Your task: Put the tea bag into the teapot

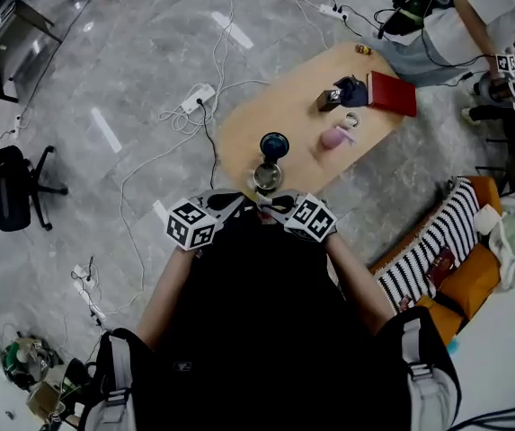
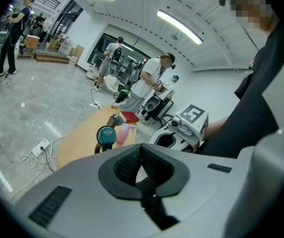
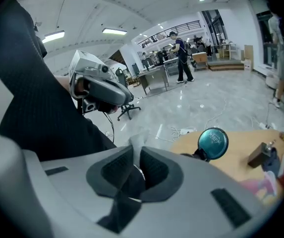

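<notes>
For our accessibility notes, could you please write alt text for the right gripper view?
The right gripper is shut on a thin, pale tea bag. Beyond its jaws, a round teal lid stands upright over a wooden table.

At upper centre of the head view, a wooden table [image 1: 239, 142] bears a red book [image 1: 393, 93], a pink cup [image 1: 332, 137] and a dark box [image 1: 328, 100]. A power strip [image 1: 198, 98] lies on the floor left of it, with an office chair [image 1: 10, 191] at far left and a striped cushion [image 1: 437, 236] at right.
</notes>
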The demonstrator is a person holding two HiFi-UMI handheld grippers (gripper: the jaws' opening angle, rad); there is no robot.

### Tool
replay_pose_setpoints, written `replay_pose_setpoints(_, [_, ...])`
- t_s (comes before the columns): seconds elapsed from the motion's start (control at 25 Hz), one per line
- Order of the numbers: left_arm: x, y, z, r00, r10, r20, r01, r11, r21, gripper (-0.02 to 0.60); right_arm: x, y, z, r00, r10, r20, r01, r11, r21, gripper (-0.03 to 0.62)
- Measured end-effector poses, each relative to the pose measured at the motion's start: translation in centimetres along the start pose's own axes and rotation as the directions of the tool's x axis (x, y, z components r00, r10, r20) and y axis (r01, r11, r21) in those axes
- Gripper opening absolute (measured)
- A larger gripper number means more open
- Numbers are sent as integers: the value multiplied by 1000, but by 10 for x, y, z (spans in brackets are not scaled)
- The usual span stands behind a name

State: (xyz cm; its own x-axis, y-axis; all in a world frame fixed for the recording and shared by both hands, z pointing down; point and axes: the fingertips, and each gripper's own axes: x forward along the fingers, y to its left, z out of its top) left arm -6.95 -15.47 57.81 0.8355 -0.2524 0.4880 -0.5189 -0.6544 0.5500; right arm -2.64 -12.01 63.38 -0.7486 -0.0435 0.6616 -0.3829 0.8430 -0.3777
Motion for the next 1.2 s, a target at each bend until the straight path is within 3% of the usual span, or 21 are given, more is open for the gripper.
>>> replay_pose_setpoints(0.52, [-1, 16, -1, 995, -31, -92, 32, 999, 15, 11, 42, -47, -44, 995, -67, -80, 74, 994, 86, 48])
replay_pose_setpoints(1.2, [-19, 32, -25, 991, 20, -131, -26, 999, -45, 11, 82, -109, -76, 974, -149, -170, 169, 980, 109, 49])
